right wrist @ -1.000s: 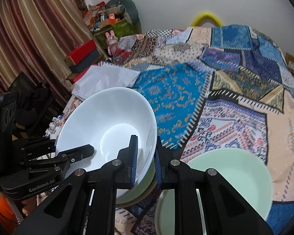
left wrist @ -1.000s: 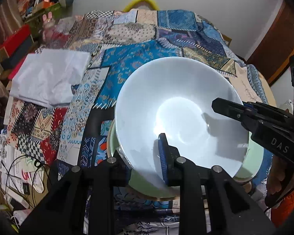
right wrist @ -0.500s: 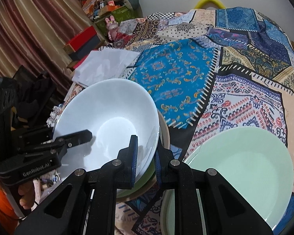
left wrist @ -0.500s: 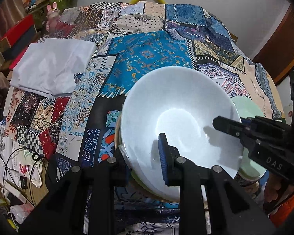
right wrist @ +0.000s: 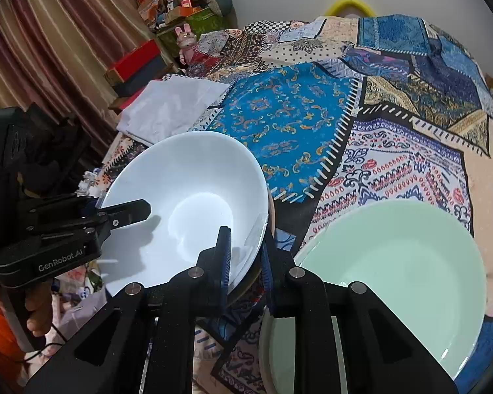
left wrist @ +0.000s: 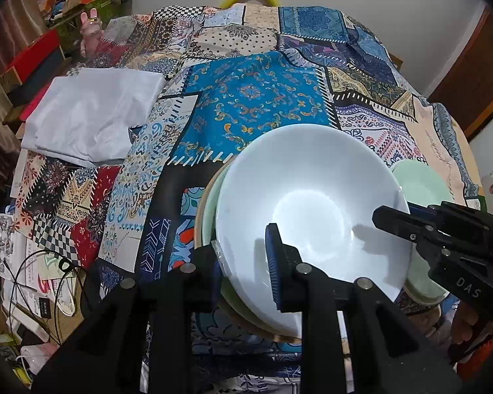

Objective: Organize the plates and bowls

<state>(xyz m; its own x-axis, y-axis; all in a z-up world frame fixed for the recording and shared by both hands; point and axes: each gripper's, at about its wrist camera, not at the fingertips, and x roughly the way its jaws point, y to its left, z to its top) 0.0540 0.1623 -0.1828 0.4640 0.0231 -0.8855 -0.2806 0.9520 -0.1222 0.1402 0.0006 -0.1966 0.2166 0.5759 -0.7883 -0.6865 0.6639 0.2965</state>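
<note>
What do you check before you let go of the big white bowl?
1. White bowl is over the green dish: ok.
2. Bowl fully seated on the stack: cannot tell, its underside is hidden.
3. Left hand-held gripper clamps the near rim: ok.
4. Right hand-held gripper has the rim between its jaws, which are opening: ok.
5. Pale green bowl is apart from the stack: cannot tell, the edges overlap in both views.
</note>
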